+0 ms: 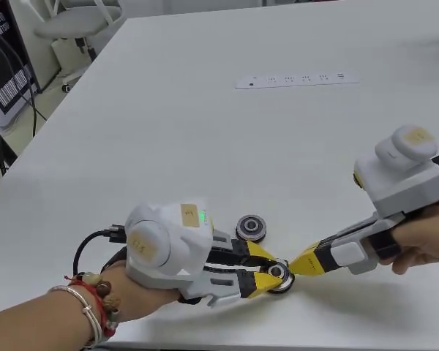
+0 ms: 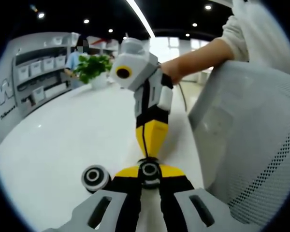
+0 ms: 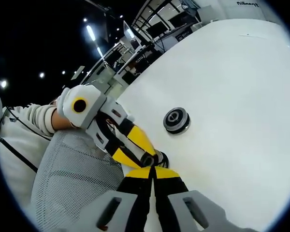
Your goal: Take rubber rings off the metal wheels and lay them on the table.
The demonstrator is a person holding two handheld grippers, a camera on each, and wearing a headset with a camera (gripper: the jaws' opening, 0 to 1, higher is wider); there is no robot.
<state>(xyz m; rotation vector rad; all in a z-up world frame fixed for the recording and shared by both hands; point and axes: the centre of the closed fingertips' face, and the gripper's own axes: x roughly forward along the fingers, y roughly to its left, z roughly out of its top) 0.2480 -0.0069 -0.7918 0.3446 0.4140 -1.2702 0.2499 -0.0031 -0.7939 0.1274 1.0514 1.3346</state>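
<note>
A small metal wheel with a black rubber ring [image 1: 280, 273] sits at the near edge of the white table [image 1: 205, 131], with my left gripper [image 1: 274, 272] shut on it. In the left gripper view the wheel [image 2: 149, 169] is clamped between my yellow tips. My right gripper [image 1: 297, 265] comes in from the right, jaws pressed together, its tip touching that wheel's rim [image 3: 157, 158]. I cannot tell whether rubber is pinched between its jaws. A second wheel with its black ring [image 1: 251, 227] lies flat just behind, also seen as the loose wheel [image 3: 176, 120].
A white power strip [image 1: 298, 79] lies far across the table. The table's near edge runs just below the grippers. A mesh chair back [image 2: 246, 145] stands close behind the work. An office chair [image 1: 80, 22] stands beyond the far left corner.
</note>
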